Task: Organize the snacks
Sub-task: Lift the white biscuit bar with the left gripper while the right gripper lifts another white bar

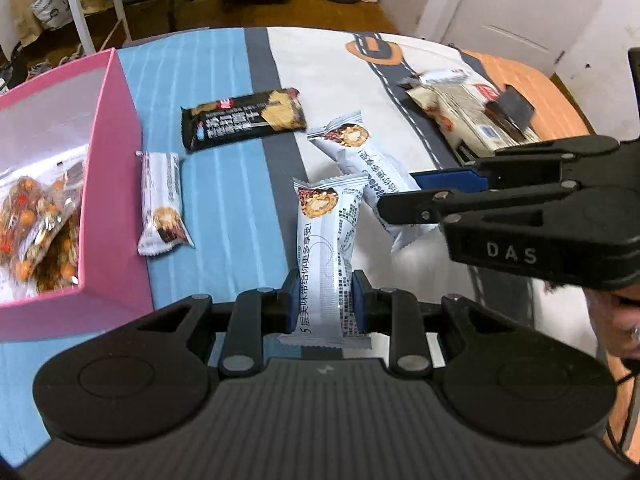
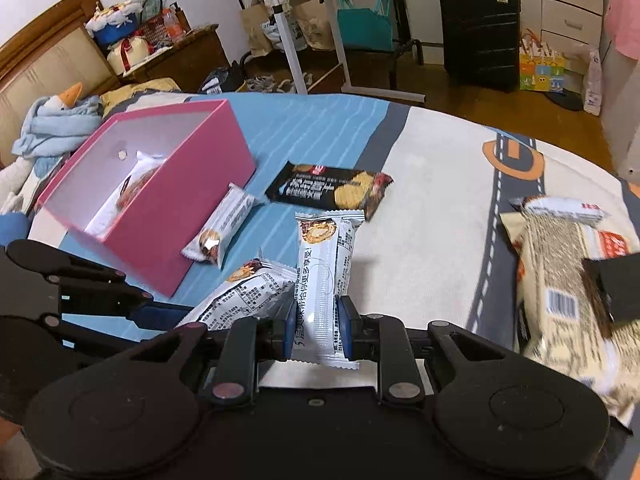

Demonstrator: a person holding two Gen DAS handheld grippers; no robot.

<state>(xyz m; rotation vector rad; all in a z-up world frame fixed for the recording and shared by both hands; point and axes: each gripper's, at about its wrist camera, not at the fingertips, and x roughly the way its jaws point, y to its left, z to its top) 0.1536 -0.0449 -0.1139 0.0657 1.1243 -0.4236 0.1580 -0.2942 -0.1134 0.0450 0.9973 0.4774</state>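
My left gripper is shut on a white snack bar and holds it above the bed cover. My right gripper is shut on another white snack bar; the same gripper shows from the side in the left wrist view, shut on its bar. The left gripper's bar shows low left in the right wrist view. A third white bar lies beside the pink box, which holds bagged snacks. A black cracker pack lies further back.
A beige snack pack and a small white wrapped snack lie on the right of the bed cover. A stuffed goose lies behind the box. A suitcase and a desk frame stand on the floor beyond.
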